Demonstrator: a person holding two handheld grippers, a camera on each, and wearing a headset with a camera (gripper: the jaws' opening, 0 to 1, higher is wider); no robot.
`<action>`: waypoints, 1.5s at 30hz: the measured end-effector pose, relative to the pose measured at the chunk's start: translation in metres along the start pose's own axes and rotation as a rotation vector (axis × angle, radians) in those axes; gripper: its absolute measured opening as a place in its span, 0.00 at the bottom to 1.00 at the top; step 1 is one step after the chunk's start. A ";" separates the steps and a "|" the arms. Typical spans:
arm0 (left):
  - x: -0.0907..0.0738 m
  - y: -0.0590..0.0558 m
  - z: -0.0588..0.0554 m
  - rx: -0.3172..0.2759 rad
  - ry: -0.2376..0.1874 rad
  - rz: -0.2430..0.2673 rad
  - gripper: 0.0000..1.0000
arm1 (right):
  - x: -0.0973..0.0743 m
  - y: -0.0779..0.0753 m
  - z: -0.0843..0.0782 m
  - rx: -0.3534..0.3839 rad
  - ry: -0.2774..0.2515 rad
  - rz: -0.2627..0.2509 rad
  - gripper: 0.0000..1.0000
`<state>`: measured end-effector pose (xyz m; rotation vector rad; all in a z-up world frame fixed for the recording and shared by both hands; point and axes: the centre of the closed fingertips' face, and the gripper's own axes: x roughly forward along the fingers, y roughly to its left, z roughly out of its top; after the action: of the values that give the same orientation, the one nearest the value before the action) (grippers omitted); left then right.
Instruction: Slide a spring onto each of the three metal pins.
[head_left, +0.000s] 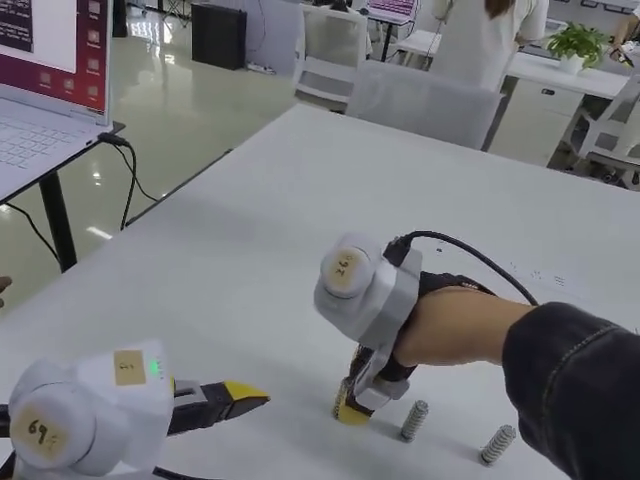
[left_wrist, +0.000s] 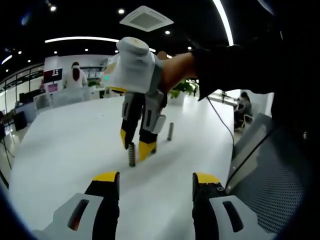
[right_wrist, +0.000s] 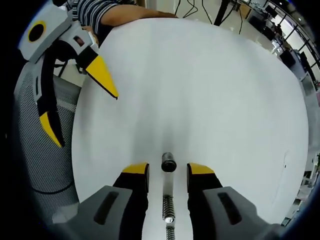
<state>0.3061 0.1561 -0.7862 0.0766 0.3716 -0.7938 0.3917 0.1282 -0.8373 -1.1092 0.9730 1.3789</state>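
The right gripper (head_left: 351, 409) points straight down at the smooth white surface (head_left: 300, 200). In the head view its white shell and the hand (head_left: 450, 325) around it cover most of what stands beneath. Only a sliver of grey coil shows beside the yellow tips there.

The right gripper view is plainer. A slim metal pin (right_wrist: 168, 163) with a rounded, shiny head stands upright between the fingers. A tightly wound spring (right_wrist: 168, 204) sits around its shaft lower down, and its foot is cut off at the bottom of that view. The fingers are partly spread, one on each side of the pin head, with bare surface visible in both gaps, so they clasp nothing.

Near this pin, on the person's right, a second spring (head_left: 414, 420) and a third spring (head_left: 497, 444) stand upright on the surface, grey and ribbed. Whether a pin runs inside either is too small to tell.

The left gripper (head_left: 240, 398) sits low at the near left, its rounded white body cut off by the picture's edge. In its own view its black, yellow-tipped fingers are spread wide and empty above the surface, facing the right gripper. A dark sleeve (head_left: 580, 390) is cropped at the right edge.
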 end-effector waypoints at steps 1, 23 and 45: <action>0.001 0.000 0.000 0.001 0.001 -0.001 0.54 | -0.001 0.000 -0.001 0.005 -0.005 -0.003 0.29; 0.007 0.002 0.006 0.012 0.017 -0.015 0.54 | -0.033 -0.005 -0.041 0.169 -0.156 -0.078 0.45; 0.017 0.004 0.011 0.031 0.041 -0.040 0.54 | -0.061 -0.012 -0.073 0.377 -0.348 -0.174 0.48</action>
<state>0.3231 0.1448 -0.7820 0.1146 0.4011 -0.8382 0.4112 0.0443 -0.7951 -0.6291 0.8165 1.1391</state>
